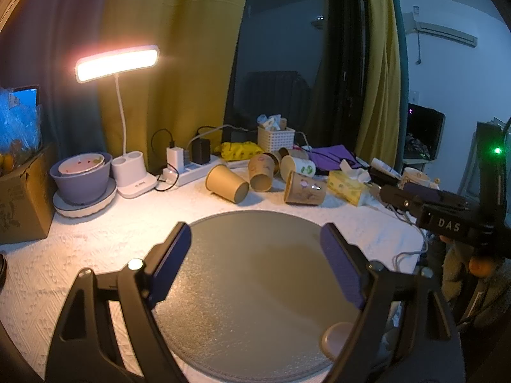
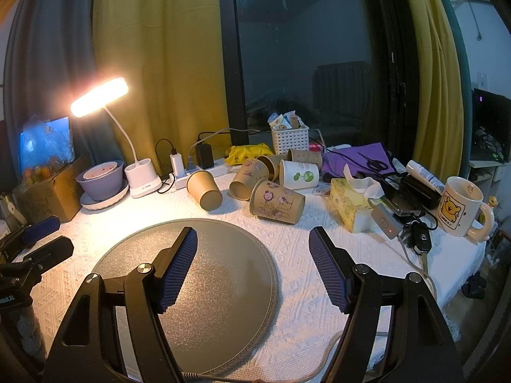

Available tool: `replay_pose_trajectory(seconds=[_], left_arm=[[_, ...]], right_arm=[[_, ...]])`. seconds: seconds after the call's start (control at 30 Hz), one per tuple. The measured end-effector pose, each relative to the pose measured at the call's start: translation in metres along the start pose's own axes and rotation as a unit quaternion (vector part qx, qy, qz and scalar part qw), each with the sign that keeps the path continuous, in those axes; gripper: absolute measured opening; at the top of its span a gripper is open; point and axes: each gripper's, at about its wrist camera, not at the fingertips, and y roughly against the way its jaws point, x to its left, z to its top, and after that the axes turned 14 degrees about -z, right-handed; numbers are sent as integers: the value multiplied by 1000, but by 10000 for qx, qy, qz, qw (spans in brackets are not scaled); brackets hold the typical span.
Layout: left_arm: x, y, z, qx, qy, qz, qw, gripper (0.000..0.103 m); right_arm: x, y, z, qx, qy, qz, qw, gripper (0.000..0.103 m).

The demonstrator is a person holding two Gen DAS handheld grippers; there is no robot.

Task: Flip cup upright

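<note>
While both tools hang over the near part of the table, the left gripper (image 1: 255, 239) has its blue-padded fingers spread wide with nothing between them, above a round grey mat (image 1: 255, 303). The right gripper (image 2: 252, 242) is likewise parted and holds nothing, its left finger over the same mat (image 2: 207, 287) and its right finger over the white textured tablecloth (image 2: 303, 271). Seen from the left wrist view, the right tool's black body carries the letters "DAS" (image 1: 448, 224).

Beyond the mat's far edge lie several paper cups on their sides. Nearest is a brown cup printed with cartoon figures (image 2: 277, 202), its mouth turned left. Just left of it a plain brown cup (image 2: 204, 190) lies with its base toward the camera. Behind them rests a white cup with green sprout marks (image 2: 299, 175), beside further brown cups (image 2: 249, 178).

To the right sits a yellow tissue box (image 2: 349, 202), then a cream mug (image 2: 461, 206) standing upright, showing a yellow bear and the words "I LOVE U".

Farther back stand a lit white desk lamp (image 2: 99, 96), a purple bowl (image 2: 102, 183), a power strip with chargers (image 2: 191, 172) and a white slotted basket (image 2: 290, 139), before yellow curtains (image 2: 159, 63).
</note>
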Motion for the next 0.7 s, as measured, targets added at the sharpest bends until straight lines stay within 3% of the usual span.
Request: replay_pose_trajectory(seconds=[0.7], left_arm=[[-5, -1, 1, -19, -23, -21, 10000, 84]], right_arm=[[1, 1, 0, -7, 0, -2, 10000, 76]])
